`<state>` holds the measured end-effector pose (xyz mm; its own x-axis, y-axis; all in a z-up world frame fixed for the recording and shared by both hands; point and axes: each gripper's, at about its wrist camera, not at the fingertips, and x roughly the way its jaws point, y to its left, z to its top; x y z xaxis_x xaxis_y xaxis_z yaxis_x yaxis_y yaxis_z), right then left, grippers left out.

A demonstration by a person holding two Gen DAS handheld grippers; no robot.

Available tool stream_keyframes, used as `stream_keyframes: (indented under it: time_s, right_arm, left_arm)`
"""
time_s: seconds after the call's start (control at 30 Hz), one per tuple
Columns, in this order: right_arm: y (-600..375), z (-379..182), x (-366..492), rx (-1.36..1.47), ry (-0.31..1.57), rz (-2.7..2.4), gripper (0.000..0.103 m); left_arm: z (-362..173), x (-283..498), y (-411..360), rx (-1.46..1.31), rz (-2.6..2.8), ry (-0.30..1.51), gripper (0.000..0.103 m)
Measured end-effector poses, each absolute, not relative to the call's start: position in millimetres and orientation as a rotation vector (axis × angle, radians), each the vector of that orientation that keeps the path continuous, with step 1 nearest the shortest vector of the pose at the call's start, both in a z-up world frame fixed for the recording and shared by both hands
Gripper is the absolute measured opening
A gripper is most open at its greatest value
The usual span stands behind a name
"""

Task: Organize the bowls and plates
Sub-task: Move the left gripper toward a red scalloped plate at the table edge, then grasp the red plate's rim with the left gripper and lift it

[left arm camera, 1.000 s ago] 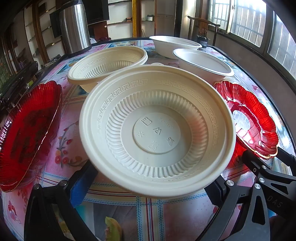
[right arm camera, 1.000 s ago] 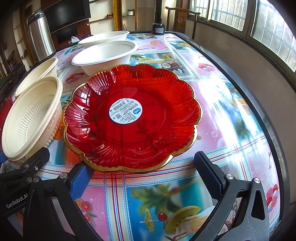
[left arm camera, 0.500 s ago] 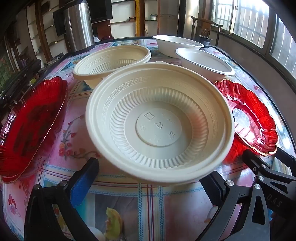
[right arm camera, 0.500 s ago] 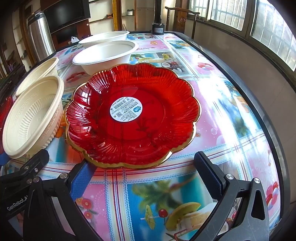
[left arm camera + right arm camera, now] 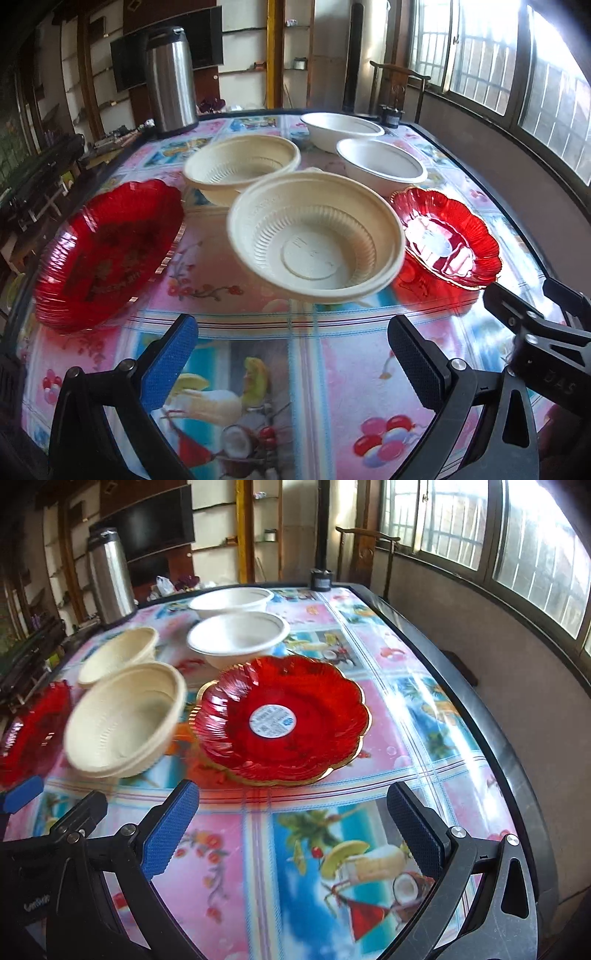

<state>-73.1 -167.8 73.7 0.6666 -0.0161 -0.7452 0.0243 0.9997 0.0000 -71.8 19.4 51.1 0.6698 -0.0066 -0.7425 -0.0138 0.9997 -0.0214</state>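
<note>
A cream ribbed bowl (image 5: 317,236) sits mid-table just ahead of my left gripper (image 5: 291,332), which is open and holds nothing. The bowl looks blurred and slightly tilted (image 5: 122,720). Behind it stands a second cream bowl (image 5: 242,166), and further back two white bowls (image 5: 380,166) (image 5: 341,127). A red scalloped plate (image 5: 280,720) with a round sticker lies in front of my open right gripper (image 5: 291,794), apart from its fingers. Another red plate (image 5: 107,247) lies at the left.
A steel thermos (image 5: 170,81) stands at the far left corner of the table. The table's dark rim (image 5: 491,716) curves along the right, close to a wall under windows. A wooden chair (image 5: 399,85) stands beyond the far end.
Both grippers have drawn back and up. The cream bowl and the red plate now lie farther ahead, clear of the fingers, and more of the table shows.
</note>
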Motion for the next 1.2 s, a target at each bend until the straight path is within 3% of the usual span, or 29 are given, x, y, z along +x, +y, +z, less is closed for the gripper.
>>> stream_keyframes:
  time_s: [0.4,0.77,1.2]
  right_arm:
    - [-98,97,-74,0.046,0.816,0.217,0.103]
    - [11,102,-53,-0.084,0.801,0.383,0.103]
    - [80,89,-14,-0.079,0.896,0.485,0.099]
  left_arm:
    - [70,-78,114,-0.101,0.145,0.795,0.102]
    - [65,-68,201,-0.156,0.274,0.786,0.102]
    - [51,-50,246,-0.172,0.3,0.83,0.102]
